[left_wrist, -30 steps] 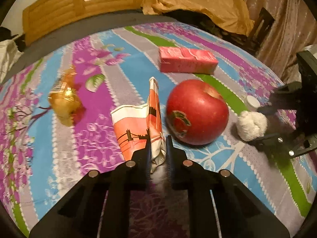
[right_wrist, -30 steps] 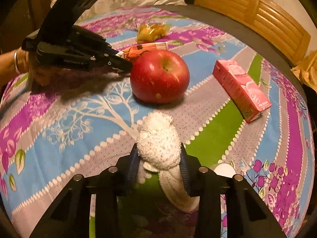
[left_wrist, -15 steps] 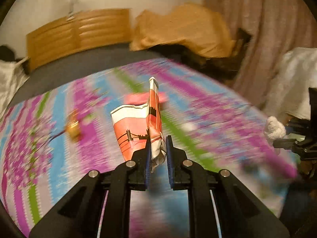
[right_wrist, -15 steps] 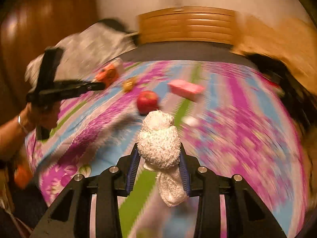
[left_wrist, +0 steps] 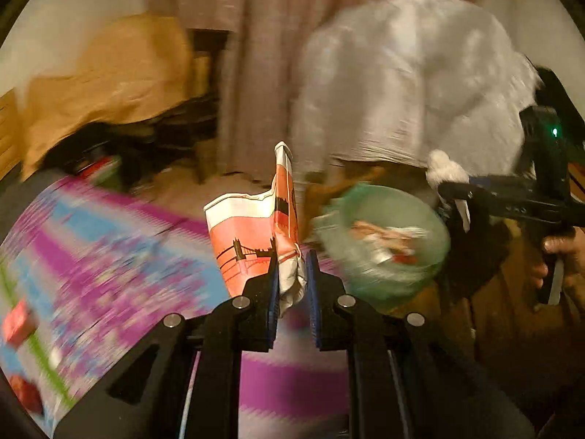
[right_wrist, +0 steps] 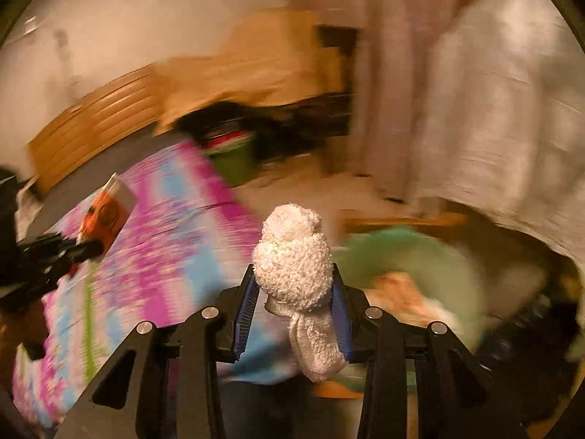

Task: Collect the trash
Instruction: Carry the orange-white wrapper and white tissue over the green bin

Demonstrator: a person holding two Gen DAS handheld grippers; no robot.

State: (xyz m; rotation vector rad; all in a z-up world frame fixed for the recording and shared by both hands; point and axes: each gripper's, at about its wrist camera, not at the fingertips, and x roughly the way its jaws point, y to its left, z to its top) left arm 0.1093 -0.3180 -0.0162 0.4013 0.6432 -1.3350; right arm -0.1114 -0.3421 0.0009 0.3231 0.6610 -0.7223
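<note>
Left wrist view: the left gripper point(left_wrist: 291, 285) pinches a crumpled paper cup point(left_wrist: 256, 234); a green bin point(left_wrist: 384, 245) sits just right of the jaws, so an early release might miss it.

Right wrist view: the right gripper point(right_wrist: 292, 314) clamps a white sock ball point(right_wrist: 294, 267); the bin point(right_wrist: 420, 267) lies ahead-right, the bedspread point(right_wrist: 153, 256) left.

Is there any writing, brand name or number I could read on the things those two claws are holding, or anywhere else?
None can be read.
Crumpled orange-and-white paper cup in the left gripper: a black bridge drawing, no words.
White knotted fluffy cloth in the right gripper: plain.
Green bin: contents too blurred.
</note>
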